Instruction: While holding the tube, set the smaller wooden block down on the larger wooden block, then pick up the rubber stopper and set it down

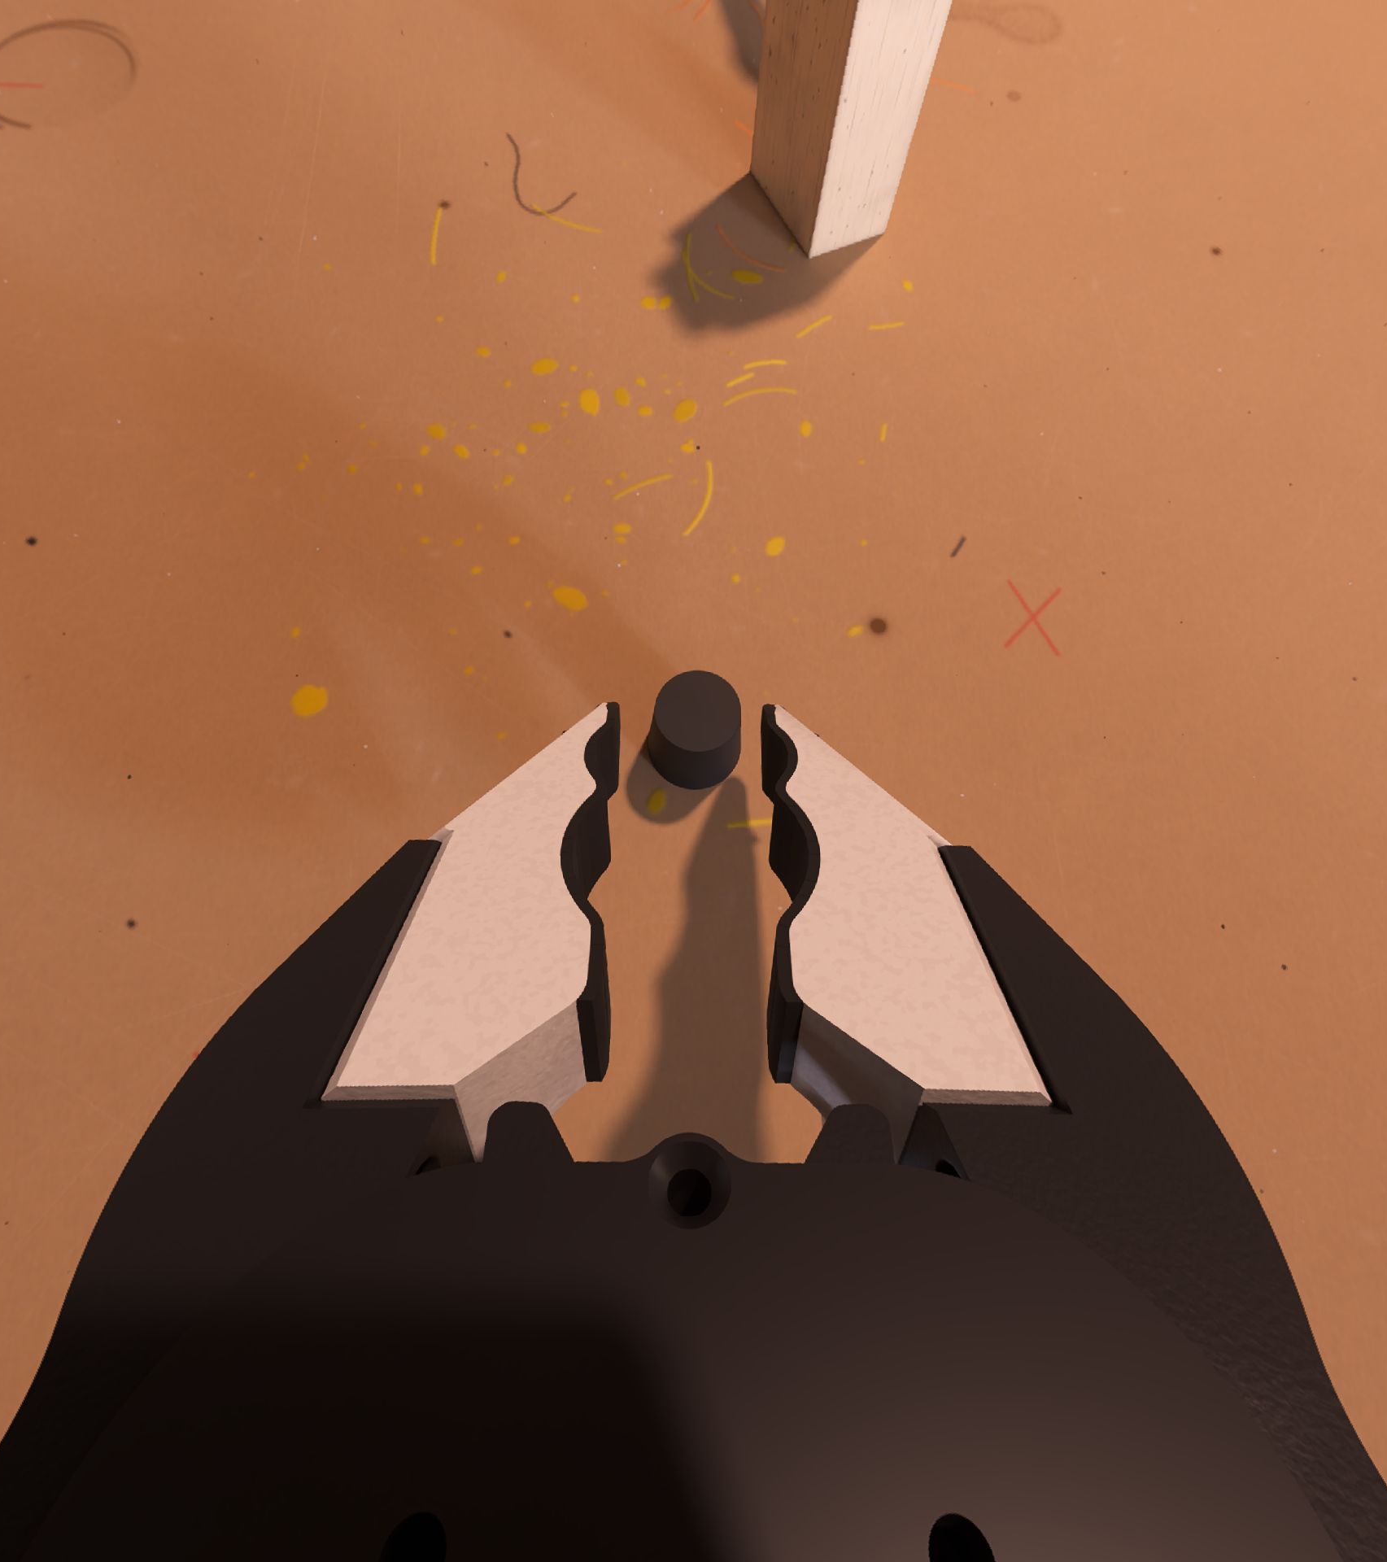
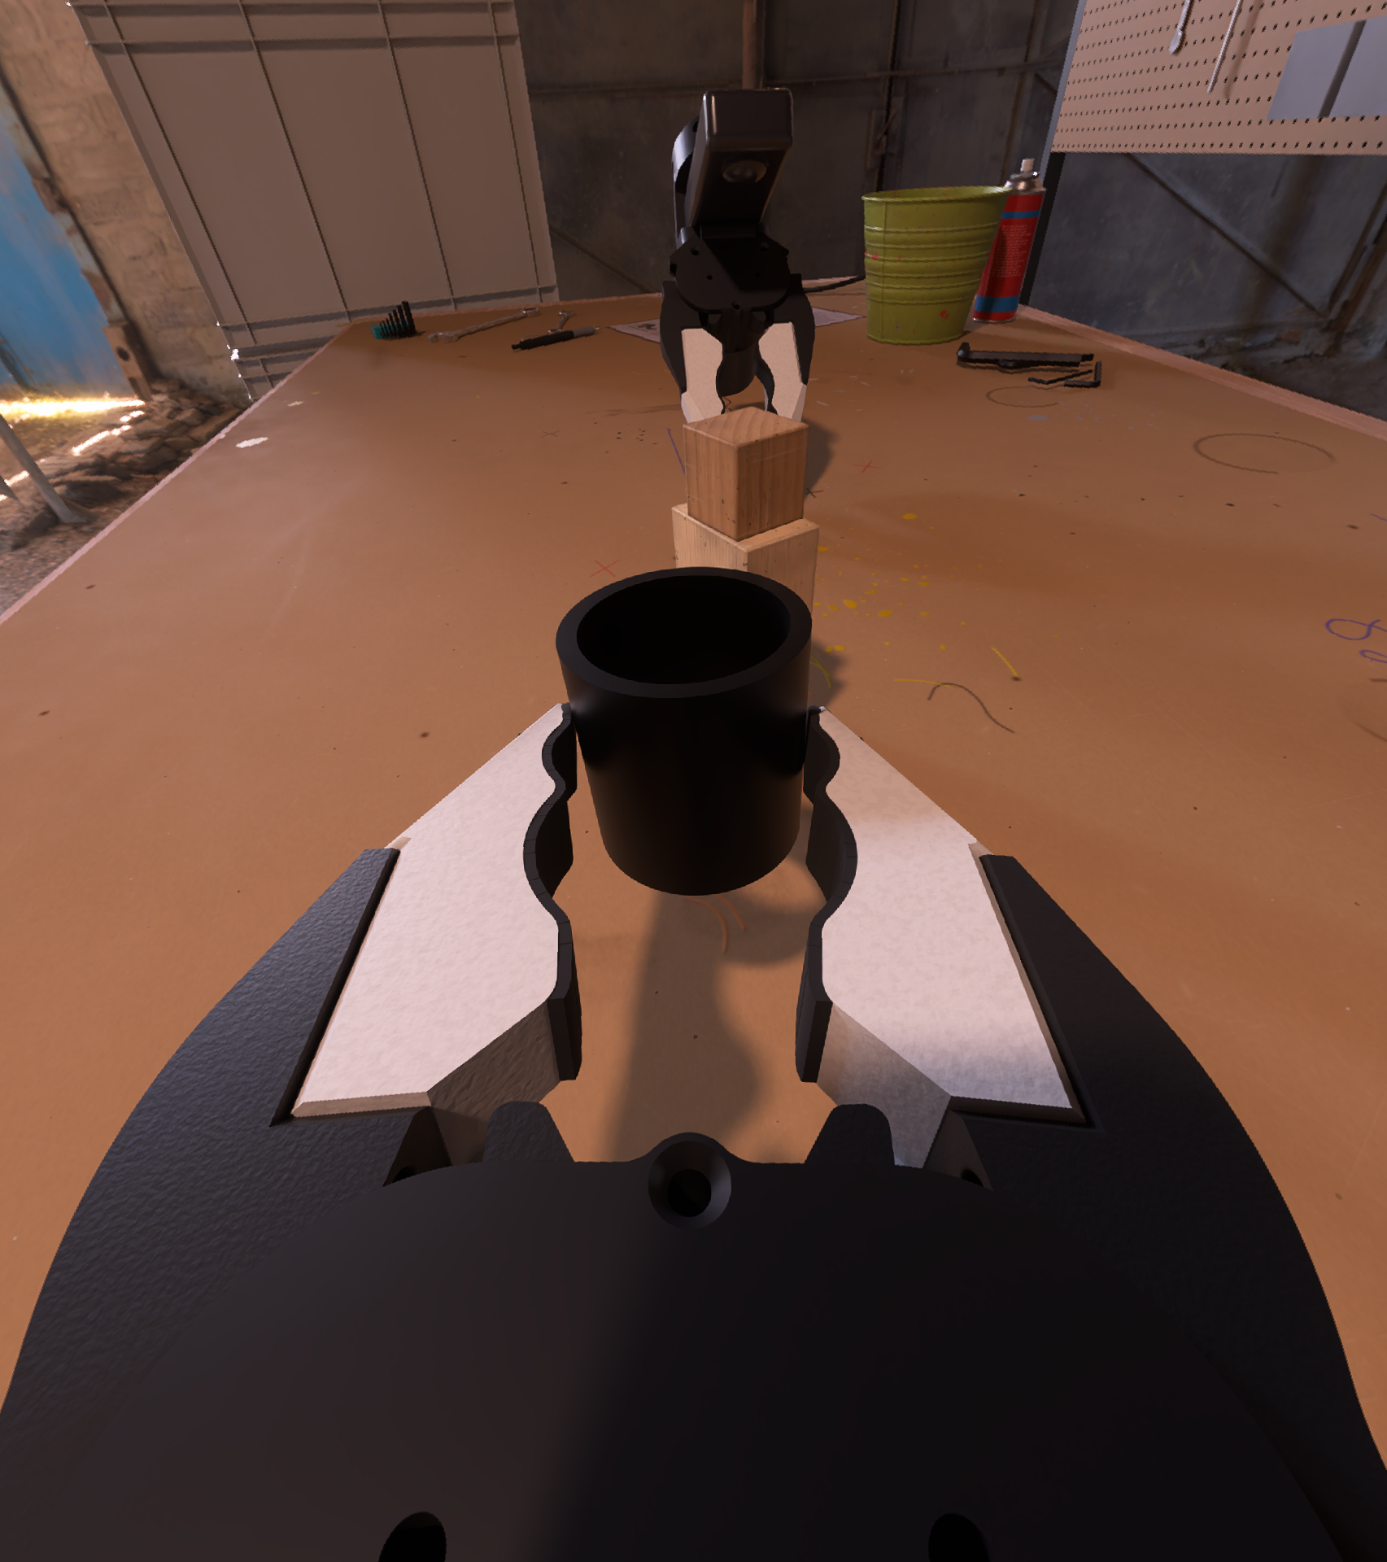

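Observation:
In the left wrist view my left gripper (image 1: 688, 718) is open and low over the table. Its fingertips (image 1: 601, 744) stand on either side of the black rubber stopper (image 1: 694, 731) without touching it. The stopper stands upright on the table. The larger wooden block (image 1: 842, 127) stands farther ahead. In the right wrist view my right gripper (image 2: 688, 714) is shut on the black tube (image 2: 685, 761) and holds it upright above the table. Beyond it the smaller wooden block (image 2: 745, 469) sits on the larger block (image 2: 787, 549). The left gripper (image 2: 745, 397) shows behind them.
A green bucket (image 2: 926, 262) and a spray can (image 2: 1011, 245) stand at the far right of the brown table (image 2: 250, 761). A wrench (image 2: 487, 324), a marker (image 2: 554, 338) and a black tool (image 2: 1028, 363) lie along the far edge. The table's left edge (image 2: 81, 549) drops off.

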